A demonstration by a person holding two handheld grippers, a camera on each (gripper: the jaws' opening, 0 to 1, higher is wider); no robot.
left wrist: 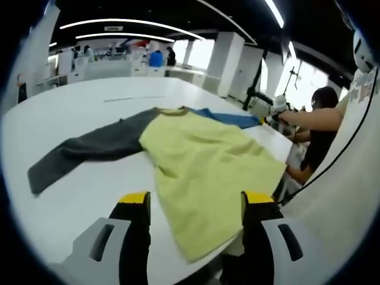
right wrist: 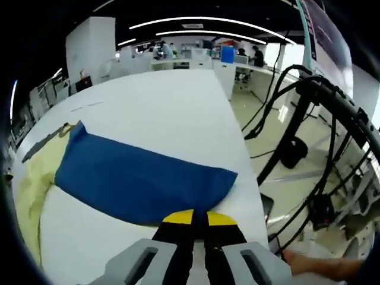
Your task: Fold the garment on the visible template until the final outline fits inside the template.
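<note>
Left gripper [left wrist: 195,199]: lower centre of the left gripper view, jaws apart and holding nothing, framing the near hem of the shirt.
Right gripper [right wrist: 199,218]: bottom centre of the right gripper view, yellow-tipped jaws together at the edge of the blue sleeve; they look clamped on its cuff, though the cloth between the tips is hidden.
Shirt [left wrist: 208,160]: yellow body spread flat across the centre of the left gripper view, its near corner drooping over the tabletop edge at lower centre.
Grey sleeve [left wrist: 89,151]: stretched out to the left of the frame, lying flat on the tabletop.
Blue sleeve [right wrist: 142,178]: fills the middle of the right gripper view, running from the yellow body at left to the jaws at bottom; in the left gripper view it is a thin strip at upper right.
Tabletop [left wrist: 89,107]: white, wide, bare beyond the shirt; I can make out no template outline on it.
Background: a seated person [left wrist: 317,130] at the right of the left gripper view; desks far off.
Step, as I judge it: folding the blue sleeve in over the body.
Risk: the hem already overhangs, so a pull toward that edge could drag the shirt off; a thin grip on the cuff could slip mid-fold and leave the sleeve crooked.
</note>
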